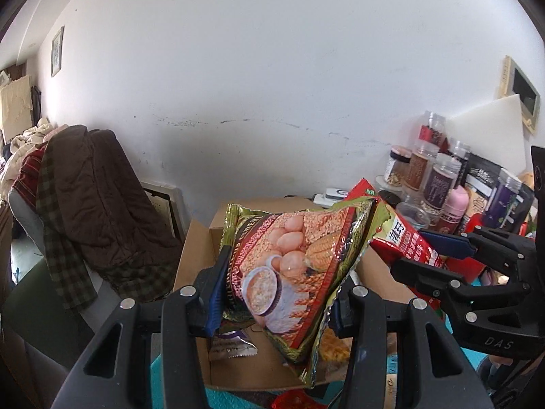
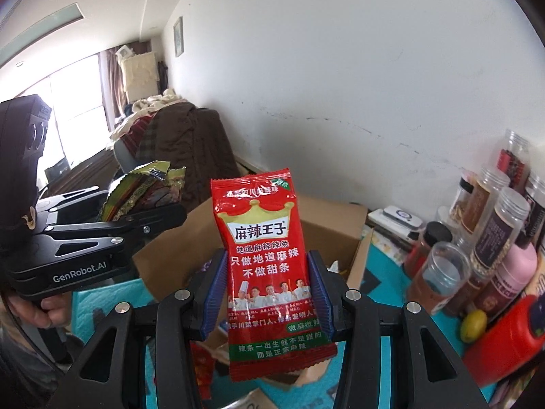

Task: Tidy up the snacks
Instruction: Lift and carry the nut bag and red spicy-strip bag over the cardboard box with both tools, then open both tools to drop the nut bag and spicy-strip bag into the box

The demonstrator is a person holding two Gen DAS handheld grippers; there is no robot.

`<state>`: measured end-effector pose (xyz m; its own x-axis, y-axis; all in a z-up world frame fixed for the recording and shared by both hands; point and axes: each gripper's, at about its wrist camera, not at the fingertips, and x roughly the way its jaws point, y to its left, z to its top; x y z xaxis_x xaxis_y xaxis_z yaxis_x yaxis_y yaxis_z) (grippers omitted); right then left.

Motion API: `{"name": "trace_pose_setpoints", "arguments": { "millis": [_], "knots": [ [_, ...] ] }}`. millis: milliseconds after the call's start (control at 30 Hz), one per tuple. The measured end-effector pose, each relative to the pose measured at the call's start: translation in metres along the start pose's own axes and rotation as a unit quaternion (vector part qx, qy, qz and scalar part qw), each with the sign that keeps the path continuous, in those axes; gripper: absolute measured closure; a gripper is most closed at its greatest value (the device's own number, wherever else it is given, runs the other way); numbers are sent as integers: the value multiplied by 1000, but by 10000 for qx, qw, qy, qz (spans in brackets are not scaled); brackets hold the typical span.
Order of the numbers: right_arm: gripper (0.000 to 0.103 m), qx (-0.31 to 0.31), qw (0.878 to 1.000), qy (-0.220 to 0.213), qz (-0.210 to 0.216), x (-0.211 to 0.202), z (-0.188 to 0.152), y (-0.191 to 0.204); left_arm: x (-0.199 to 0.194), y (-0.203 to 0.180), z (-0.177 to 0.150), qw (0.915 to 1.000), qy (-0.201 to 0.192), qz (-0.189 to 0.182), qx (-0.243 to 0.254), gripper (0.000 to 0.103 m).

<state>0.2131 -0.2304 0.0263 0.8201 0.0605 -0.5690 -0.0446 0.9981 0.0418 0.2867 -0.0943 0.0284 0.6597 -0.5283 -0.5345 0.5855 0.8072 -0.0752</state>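
Left wrist: left tool (image 1: 276, 293) clamps cereal bag (image 1: 293, 272) | right tool (image 2: 265, 289) clamps red packet (image 2: 265, 255) | cardboard box (image 2: 340, 225) below, jars (image 2: 494, 225) right

I count two snack packets held up, one cereal packet (image 1: 289, 272) in my left gripper (image 1: 276, 293) and one red spicy-strip packet (image 2: 269, 272) in my right gripper (image 2: 269, 293), over one cardboard box (image 2: 340, 225), beside one yellow lemon (image 2: 472, 325).
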Motion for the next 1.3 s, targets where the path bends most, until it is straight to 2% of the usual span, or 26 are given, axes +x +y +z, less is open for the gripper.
{"name": "trace_pose_setpoints", "arguments": {
  "millis": [167, 600, 1033, 1300],
  "knots": [
    [57, 46, 9997, 246, 73, 28, 5, -7, 28, 10, -3, 9996, 275, -15, -109, 56],
    [57, 215, 9954, 915, 181, 87, 0, -21, 88, 20, -15, 9946, 992, 272, -141, 56],
    [56, 64, 9869, 1608, -117, 125, -13, -23, 122, 22, -29, 9798, 1805, 862, 35, 56],
    [53, -27, 9803, 1955, -287, 136, -22, -21, 118, 13, -32, 9773, 1864, 976, 246, 42]
  ]
}}
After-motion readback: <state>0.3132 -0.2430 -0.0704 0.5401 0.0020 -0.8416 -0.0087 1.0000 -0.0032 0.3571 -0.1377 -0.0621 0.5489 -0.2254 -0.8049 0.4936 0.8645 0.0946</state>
